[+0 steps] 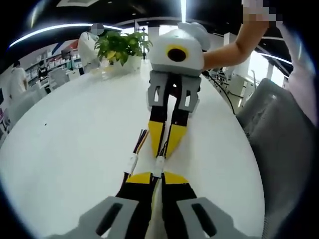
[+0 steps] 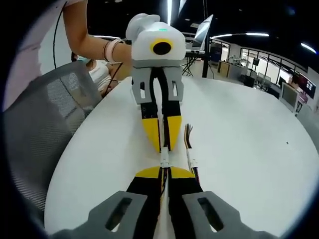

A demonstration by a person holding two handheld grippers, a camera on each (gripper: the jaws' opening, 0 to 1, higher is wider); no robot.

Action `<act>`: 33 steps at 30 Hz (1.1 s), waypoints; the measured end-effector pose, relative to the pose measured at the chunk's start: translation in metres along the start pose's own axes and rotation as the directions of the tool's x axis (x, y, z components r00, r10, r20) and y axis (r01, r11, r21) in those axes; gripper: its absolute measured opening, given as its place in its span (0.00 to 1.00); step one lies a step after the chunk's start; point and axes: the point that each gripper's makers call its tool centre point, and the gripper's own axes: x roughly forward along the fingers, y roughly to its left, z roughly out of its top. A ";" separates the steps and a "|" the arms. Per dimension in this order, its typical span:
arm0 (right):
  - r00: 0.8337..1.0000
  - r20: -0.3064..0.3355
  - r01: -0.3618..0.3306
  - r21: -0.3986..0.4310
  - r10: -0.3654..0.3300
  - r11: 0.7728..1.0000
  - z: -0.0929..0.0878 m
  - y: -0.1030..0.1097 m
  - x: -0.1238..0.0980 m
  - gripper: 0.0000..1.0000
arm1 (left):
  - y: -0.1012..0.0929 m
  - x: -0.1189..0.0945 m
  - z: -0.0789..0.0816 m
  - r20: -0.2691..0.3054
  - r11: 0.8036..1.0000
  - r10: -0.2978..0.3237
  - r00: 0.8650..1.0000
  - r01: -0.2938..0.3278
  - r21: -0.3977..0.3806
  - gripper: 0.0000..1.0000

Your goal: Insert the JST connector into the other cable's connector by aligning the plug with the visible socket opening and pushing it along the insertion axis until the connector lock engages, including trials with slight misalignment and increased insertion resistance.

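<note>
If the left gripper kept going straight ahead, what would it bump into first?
Probably the white connector right at its tips, then the right gripper facing it just beyond. Both grippers look shut on the cable, nearly tip to tip.

An open-plan office; white table [image 1: 65, 144], mesh chair [image 2: 45, 129], potted plant [image 1: 121, 47], distant desks [image 2: 259, 74].

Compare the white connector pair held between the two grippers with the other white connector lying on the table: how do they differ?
The held connector pair sits between the left gripper and right gripper, both shut on its cables; the spare connector lies free on the white table. The held pair lines up with the jaws; the spare lies beside them. Both are white with coloured wires.
</note>
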 end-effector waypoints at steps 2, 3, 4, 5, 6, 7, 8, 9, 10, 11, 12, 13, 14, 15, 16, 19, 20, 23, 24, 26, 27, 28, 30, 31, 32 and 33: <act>1.000 -0.001 -0.002 -0.001 0.002 1.000 -0.001 0.000 0.002 0.01 | 0.001 0.002 -0.003 -0.007 1.000 -0.003 1.000 0.003 0.000 0.00; 1.000 -0.003 -0.002 -0.001 0.002 1.000 -0.001 -0.001 0.002 0.01 | 0.001 0.002 -0.004 -0.008 1.000 -0.005 1.000 0.005 -0.002 0.00; 1.000 -0.007 0.000 -0.001 0.000 1.000 -0.002 -0.001 0.004 0.01 | 0.002 0.003 -0.005 -0.010 1.000 -0.005 1.000 0.005 -0.007 0.00; 1.000 -0.010 0.002 0.005 -0.002 1.000 -0.003 -0.003 0.005 0.01 | 0.003 0.004 -0.006 -0.012 1.000 -0.002 1.000 0.002 -0.012 0.00; 1.000 -0.010 0.004 0.002 -0.004 1.000 -0.004 -0.003 0.005 0.01 | 0.003 0.004 -0.007 -0.014 1.000 -0.001 1.000 0.001 -0.016 0.00; 1.000 -0.010 0.008 -0.001 -0.008 1.000 -0.004 -0.004 0.006 0.01 | 0.005 0.004 -0.007 -0.013 1.000 0.005 1.000 -0.006 -0.027 0.00; 1.000 -0.010 0.009 0.000 -0.009 1.000 -0.004 -0.005 0.006 0.01 | 0.006 0.004 -0.007 -0.012 0.999 0.007 1.000 -0.007 -0.031 0.00; 1.000 -0.007 0.011 0.000 -0.011 1.000 -0.004 -0.006 0.006 0.01 | 0.007 0.004 -0.008 -0.008 0.999 0.010 1.000 -0.010 -0.037 0.00; 1.000 -0.003 0.013 0.001 -0.013 1.000 -0.004 -0.006 0.006 0.01 | 0.008 0.004 -0.008 -0.004 0.999 0.012 1.000 -0.012 -0.041 0.00; 1.000 -0.003 0.012 0.002 -0.012 1.000 -0.005 -0.006 0.006 0.01 | 0.008 0.004 -0.008 -0.004 0.999 0.013 1.000 -0.013 -0.044 0.00; 1.000 0.000 0.015 0.005 -0.015 1.000 -0.005 -0.007 0.007 0.01 | 0.008 0.004 -0.008 -0.001 0.999 0.014 1.000 -0.014 -0.046 0.00; 1.000 -0.001 0.014 0.005 -0.014 1.000 -0.006 -0.007 0.008 0.02 | 0.009 0.004 -0.008 0.002 0.999 0.013 1.000 -0.013 -0.047 0.00; 1.000 0.005 0.015 0.010 -0.015 1.000 -0.005 -0.007 0.008 0.02 | 0.010 0.005 -0.008 0.003 0.999 0.014 1.000 -0.014 -0.052 0.00; 1.000 0.006 0.015 0.011 -0.015 1.000 -0.005 -0.007 0.008 0.02 | 0.010 0.004 -0.008 0.006 0.999 0.013 1.000 -0.013 -0.053 0.00; 1.000 0.009 0.015 0.010 -0.015 1.000 -0.005 -0.007 0.008 0.02 | 0.010 0.005 -0.008 0.008 0.998 0.013 1.000 -0.013 -0.054 0.00; 1.000 0.016 0.019 0.014 -0.019 1.000 -0.006 -0.007 0.008 0.02 | 0.010 0.005 -0.008 0.014 0.998 0.014 1.000 -0.014 -0.053 0.00; 1.000 0.016 0.022 0.016 -0.023 1.000 -0.006 -0.007 0.009 0.03 | 0.011 0.005 -0.008 0.016 0.999 0.018 1.000 -0.017 -0.049 0.00; 0.999 0.024 0.027 0.024 -0.027 0.999 -0.007 -0.009 0.009 0.03 | 0.011 0.005 -0.008 0.018 0.999 0.021 1.000 -0.020 -0.039 0.00; 0.999 0.026 0.028 0.025 -0.029 0.999 -0.006 -0.008 0.009 0.03 | 0.011 0.006 -0.008 0.018 0.999 0.021 1.000 -0.020 -0.037 0.00; 0.999 0.030 0.026 0.037 -0.027 0.999 -0.007 -0.008 0.009 0.04 | 0.011 0.006 -0.008 0.014 0.999 0.020 1.000 -0.019 -0.035 0.00; 0.999 0.033 0.026 0.037 -0.027 0.999 -0.007 -0.008 0.009 0.04 | 0.010 0.006 -0.008 0.012 0.999 0.020 1.000 -0.019 -0.031 0.00; 0.999 0.033 0.027 0.036 -0.028 0.999 -0.007 -0.008 0.009 0.04 | 0.010 0.006 -0.008 0.011 0.999 0.021 1.000 -0.021 -0.031 0.00; 0.999 0.033 0.031 0.034 -0.032 0.999 -0.006 -0.006 0.009 0.04 | 0.008 0.006 -0.008 0.006 0.999 0.024 1.000 -0.024 -0.035 0.00; 0.999 0.032 0.038 0.032 -0.039 0.999 -0.006 -0.005 0.009 0.04 | 0.007 0.005 -0.007 0.004 0.999 0.027 1.000 -0.027 -0.032 0.00; 0.999 0.032 0.043 0.033 -0.045 0.999 -0.006 -0.004 0.009 0.04 | 0.007 0.005 -0.007 0.004 0.999 0.030 1.000 -0.030 -0.029 0.00; 0.998 0.034 0.050 0.035 -0.051 0.998 -0.006 -0.004 0.008 0.04 | 0.007 0.004 -0.006 0.004 0.999 0.036 0.999 -0.036 -0.027 0.00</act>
